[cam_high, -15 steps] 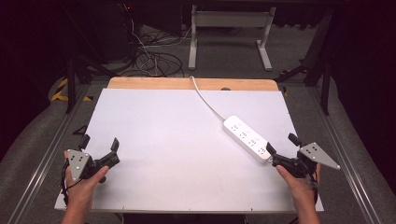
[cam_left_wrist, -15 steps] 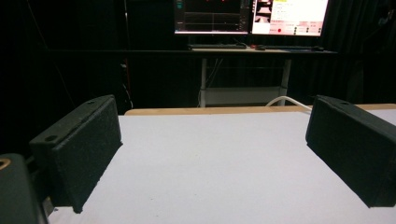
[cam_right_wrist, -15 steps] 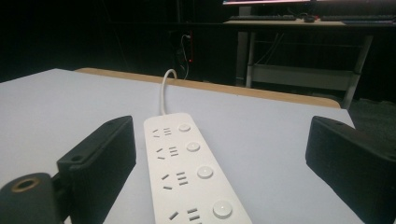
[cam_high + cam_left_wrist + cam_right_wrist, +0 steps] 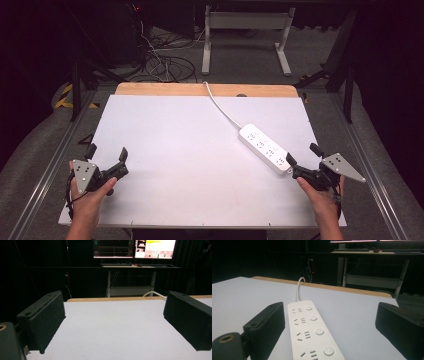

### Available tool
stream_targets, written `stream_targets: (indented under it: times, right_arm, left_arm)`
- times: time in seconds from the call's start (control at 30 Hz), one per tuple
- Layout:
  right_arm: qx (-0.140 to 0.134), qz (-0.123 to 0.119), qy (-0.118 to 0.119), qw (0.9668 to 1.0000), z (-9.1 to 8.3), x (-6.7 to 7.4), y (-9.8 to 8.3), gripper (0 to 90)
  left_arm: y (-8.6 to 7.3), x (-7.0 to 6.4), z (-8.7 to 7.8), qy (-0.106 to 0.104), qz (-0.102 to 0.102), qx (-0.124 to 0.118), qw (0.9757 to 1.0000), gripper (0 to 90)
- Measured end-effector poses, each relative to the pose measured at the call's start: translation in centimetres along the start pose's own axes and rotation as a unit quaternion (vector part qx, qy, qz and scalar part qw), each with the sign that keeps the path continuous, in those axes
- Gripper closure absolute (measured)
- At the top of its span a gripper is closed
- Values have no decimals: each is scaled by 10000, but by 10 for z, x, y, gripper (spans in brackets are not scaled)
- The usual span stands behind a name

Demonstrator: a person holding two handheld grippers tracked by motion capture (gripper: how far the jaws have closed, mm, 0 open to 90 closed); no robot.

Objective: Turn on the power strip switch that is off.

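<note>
A white power strip (image 4: 264, 148) with several sockets and round buttons lies at an angle on the right half of the white table (image 4: 190, 150); its white cord (image 4: 220, 107) runs to the far edge. My right gripper (image 4: 303, 156) is open at the strip's near end, its left jaw close beside that end. In the right gripper view the strip (image 4: 312, 330) runs between the spread jaws, nearer the left one. My left gripper (image 4: 106, 153) stands open near the front left corner with nothing between its jaws. The left gripper view looks over bare table (image 4: 115, 327) toward the cord (image 4: 153, 293).
A wooden strip (image 4: 200, 89) edges the table's far side. Beyond it are a metal desk frame (image 4: 245, 30), tangled floor cables (image 4: 160, 62) and lit monitors (image 4: 132, 248). Metal rails (image 4: 47, 165) run along both sides.
</note>
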State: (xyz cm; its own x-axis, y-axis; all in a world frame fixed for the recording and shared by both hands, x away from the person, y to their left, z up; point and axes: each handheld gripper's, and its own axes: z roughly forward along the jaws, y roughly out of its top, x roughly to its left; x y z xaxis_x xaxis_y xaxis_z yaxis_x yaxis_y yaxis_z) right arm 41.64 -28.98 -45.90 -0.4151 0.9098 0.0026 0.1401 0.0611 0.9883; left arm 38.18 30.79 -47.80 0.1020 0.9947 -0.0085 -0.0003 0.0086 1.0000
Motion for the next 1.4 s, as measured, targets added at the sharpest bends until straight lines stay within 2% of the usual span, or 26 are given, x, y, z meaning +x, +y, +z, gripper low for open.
stream_targets:
  times: [0.23,0.4,0.7,0.77,0.8,0.83,0.9,0.93,0.97,1.0,1.03,1.07,1.1,1.13,1.27,1.3,1.4]
  right_arm:
    - [-10,33,-25,10000,-1,-1,-1,98]
    - [73,41,-24,10000,-2,-2,-2,108]
    - [16,25,-37,10000,-6,-3,-2,139]
    - [-39,-62,-36,10000,-7,-2,-1,212]
    - [-58,-149,-24,9999,-8,-1,-1,212]
    - [-77,-248,-20,9997,-9,-1,0,339]
    - [-19,-361,64,9993,-9,0,3,510]
    - [-19,-361,64,9993,-9,0,3,510]
    - [-48,-463,44,9989,-9,0,5,567]
    - [-79,-490,36,9988,-9,1,11,685]
    - [-33,-404,-15,9992,-10,1,14,729]
    - [171,-240,-68,9995,-10,0,19,788]
    - [411,25,-32,9991,-9,-1,23,866]
    - [489,131,92,9987,-7,-2,26,900]
    - [706,126,41,9974,2,-2,36,900]
    - [861,109,37,9962,11,0,42,900]
    - [1097,136,60,9939,31,4,54,900]
  left_arm:
    - [2,0,0,32,-36,-82,10000,44]
    - [1,1,1,20,-70,-78,9999,45]
    - [1,1,3,-24,-68,-57,10000,48]
    - [1,1,3,-21,-73,-51,10000,49]
    - [1,1,3,-13,-51,-55,10000,49]
    - [1,0,3,-19,-73,-51,10000,49]
    - [0,-1,3,-43,-34,-17,10000,50]
    - [0,-1,3,-43,-34,-17,10000,50]
    - [0,-1,3,-52,-35,-23,10000,50]
    - [0,-1,3,-53,-39,-24,10000,53]
    - [0,-1,3,-50,-33,-21,10000,53]
    - [0,-1,3,-39,-36,-26,10000,54]
    - [0,-1,3,-39,-36,-26,10000,55]
    - [0,0,3,-32,4,-25,10000,56]
    - [0,1,3,-2,-10,-32,10000,58]
    - [0,1,3,-5,-11,-32,10000,60]
    - [0,-1,3,-22,7,-15,10000,60]
